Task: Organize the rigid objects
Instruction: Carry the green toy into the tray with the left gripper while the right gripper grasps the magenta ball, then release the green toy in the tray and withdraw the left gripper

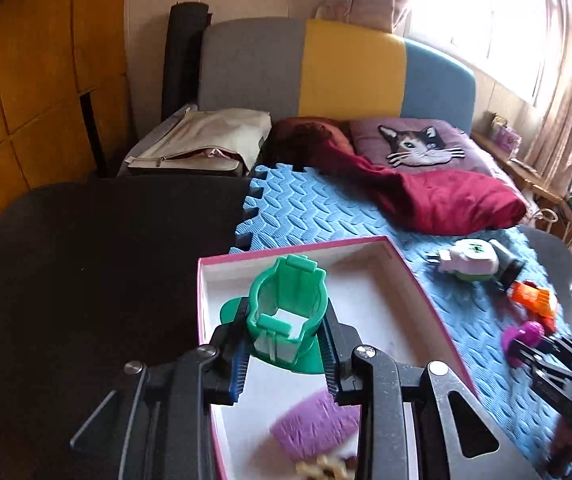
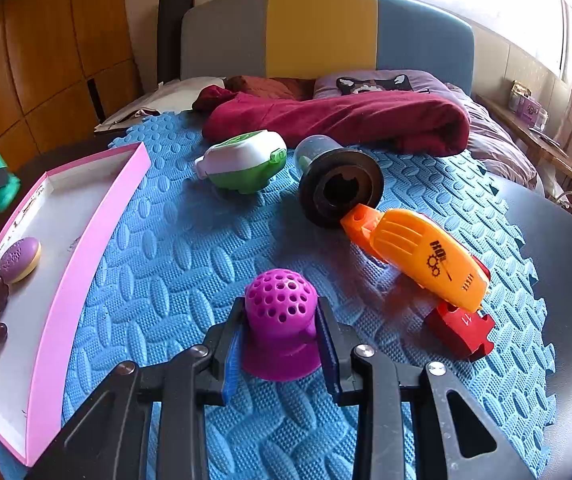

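Over the pink tray [image 1: 414, 276], left hand-held gripper [image 1: 284, 344] clamps the green holder [image 1: 286, 304]; right hand-held gripper [image 2: 280, 340] clamps the purple strainer [image 2: 278, 316].

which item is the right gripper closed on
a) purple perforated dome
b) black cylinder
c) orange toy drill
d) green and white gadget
a: in the right wrist view the right gripper has its jaws pressed against both sides of the purple perforated dome, which stands on the blue foam mat.

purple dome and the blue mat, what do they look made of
Purple dome: looks like soft silicone or rubbery plastic, matte with a faint sheen, moulded with round holes and a flared base; can't tell which. Blue mat: looks like foam, matte, embossed with a woven oval pattern and cut with puzzle-tooth edges.
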Demonstrator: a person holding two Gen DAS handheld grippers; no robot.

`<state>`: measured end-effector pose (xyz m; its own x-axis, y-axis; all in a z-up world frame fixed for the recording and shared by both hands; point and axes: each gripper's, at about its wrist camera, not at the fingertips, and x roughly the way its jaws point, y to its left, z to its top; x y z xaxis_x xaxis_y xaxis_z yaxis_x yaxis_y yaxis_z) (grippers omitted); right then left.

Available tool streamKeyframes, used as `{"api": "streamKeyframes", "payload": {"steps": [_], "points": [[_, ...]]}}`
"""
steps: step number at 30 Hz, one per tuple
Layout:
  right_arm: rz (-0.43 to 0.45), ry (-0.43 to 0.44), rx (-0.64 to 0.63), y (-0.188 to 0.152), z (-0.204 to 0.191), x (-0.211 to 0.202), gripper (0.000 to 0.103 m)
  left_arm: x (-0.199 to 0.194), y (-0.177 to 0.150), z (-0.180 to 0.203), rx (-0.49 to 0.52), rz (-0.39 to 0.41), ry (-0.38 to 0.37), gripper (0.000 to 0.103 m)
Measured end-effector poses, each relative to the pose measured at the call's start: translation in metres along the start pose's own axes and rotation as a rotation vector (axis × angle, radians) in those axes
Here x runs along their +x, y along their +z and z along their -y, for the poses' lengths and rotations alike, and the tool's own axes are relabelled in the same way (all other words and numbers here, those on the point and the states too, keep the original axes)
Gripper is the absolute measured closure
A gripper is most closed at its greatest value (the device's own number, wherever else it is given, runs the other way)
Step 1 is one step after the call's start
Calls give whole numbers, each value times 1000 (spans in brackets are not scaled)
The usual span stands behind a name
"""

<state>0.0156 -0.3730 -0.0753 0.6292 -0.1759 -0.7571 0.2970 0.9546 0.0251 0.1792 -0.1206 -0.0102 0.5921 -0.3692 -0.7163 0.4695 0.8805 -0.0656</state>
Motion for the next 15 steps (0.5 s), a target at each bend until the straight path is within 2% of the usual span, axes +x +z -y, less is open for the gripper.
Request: {"api": "streamKeyframes", "payload": {"steps": [6,7,8,10,15], "points": [[1,-2,-1,0,0,0,70,37,6,-5,-15,-49,57,70],[1,-3,-2,0,-1,0,70,40,6,-7,-24,-56,65,67],[1,-3,-2,0,-1,0,70,40,5,-9,-34,-60,57,59],[1,-4,-3,0,-1,0,70,33,1,-11,-36,-36,73,53],[2,-4,-3,0,-1,0,70,-1,-10,-12,-31,18,86,53]]}}
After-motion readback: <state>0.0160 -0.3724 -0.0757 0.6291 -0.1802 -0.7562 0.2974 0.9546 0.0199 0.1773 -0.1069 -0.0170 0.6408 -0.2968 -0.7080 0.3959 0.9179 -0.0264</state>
